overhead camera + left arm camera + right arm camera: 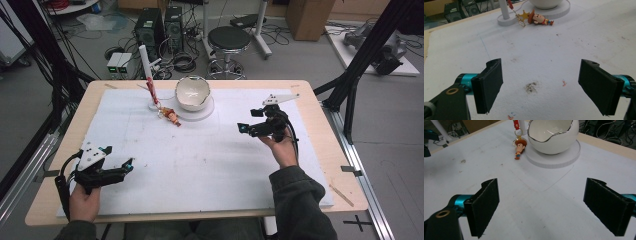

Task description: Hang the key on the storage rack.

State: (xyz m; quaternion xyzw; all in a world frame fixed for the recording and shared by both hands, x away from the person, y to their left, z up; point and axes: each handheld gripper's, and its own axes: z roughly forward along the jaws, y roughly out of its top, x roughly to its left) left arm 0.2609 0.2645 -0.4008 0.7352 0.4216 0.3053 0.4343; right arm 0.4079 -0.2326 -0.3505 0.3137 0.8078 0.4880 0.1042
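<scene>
the high view sits above the person's side, looking forward and down over the whole white mat to the floor clutter behind. the left gripper view rides low and close to the mat, facing up toward the far edge. the right gripper view, also low, looks in from the other side. both share the cowboy keychain, the white bowl on its round base, and the post.

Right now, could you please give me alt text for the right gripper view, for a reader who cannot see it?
Open black tongs point across a white mat toward a white bowl on a round base. A cowboy keychain lies left of the base.
</scene>
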